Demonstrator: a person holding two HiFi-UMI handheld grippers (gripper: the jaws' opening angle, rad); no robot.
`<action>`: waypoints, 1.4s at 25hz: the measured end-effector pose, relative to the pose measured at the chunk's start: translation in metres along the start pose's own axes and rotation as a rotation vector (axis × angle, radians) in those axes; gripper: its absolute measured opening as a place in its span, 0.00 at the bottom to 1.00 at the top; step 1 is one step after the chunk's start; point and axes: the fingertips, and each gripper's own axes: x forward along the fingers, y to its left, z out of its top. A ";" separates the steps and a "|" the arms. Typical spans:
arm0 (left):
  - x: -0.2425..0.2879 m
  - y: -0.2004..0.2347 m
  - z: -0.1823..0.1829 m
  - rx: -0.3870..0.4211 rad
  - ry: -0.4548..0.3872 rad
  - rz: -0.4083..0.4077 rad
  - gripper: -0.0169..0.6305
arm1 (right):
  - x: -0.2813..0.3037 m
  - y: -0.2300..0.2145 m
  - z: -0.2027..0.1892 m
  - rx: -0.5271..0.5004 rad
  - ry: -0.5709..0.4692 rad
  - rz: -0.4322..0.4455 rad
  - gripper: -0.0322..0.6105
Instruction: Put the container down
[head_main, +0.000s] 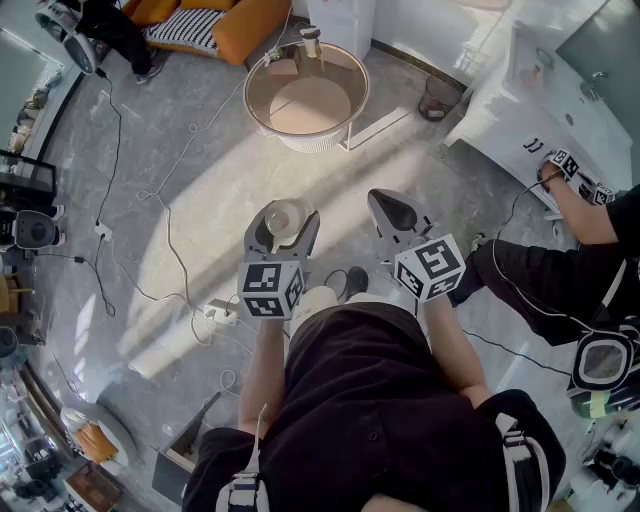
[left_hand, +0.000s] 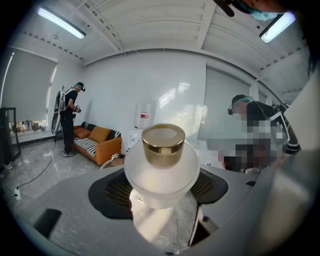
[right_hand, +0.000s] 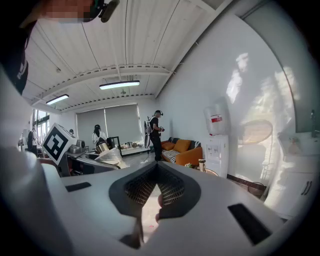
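Observation:
The container (left_hand: 161, 172) is a round frosted white jar with a gold cap (left_hand: 163, 145). My left gripper (left_hand: 160, 190) is shut on its body, with the jaws spread wide around it and the cap pointing away from the camera. In the head view the left gripper (head_main: 283, 228) holds the container (head_main: 281, 216) in the air in front of my body, above the grey floor. My right gripper (head_main: 397, 213) hangs beside it, a little to the right. The right gripper (right_hand: 156, 187) is shut, its pads meeting with nothing between them.
A round glass-topped table (head_main: 262, 110) with a bottle (head_main: 311, 45) on it stands ahead. Cables (head_main: 175, 250) and a power strip (head_main: 222, 313) lie on the floor at left. A seated person (head_main: 560, 280) and a white counter (head_main: 560, 110) are at right. An orange sofa (head_main: 240, 30) stands far back.

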 end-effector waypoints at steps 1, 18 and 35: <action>0.000 0.000 0.000 0.000 0.000 -0.001 0.55 | 0.000 0.000 0.000 -0.003 0.000 -0.001 0.05; -0.001 -0.010 -0.009 -0.029 0.000 0.060 0.55 | -0.009 -0.026 -0.011 0.009 0.008 -0.038 0.05; 0.044 0.073 -0.010 -0.063 0.027 0.046 0.55 | 0.093 -0.031 -0.010 0.059 0.048 -0.004 0.05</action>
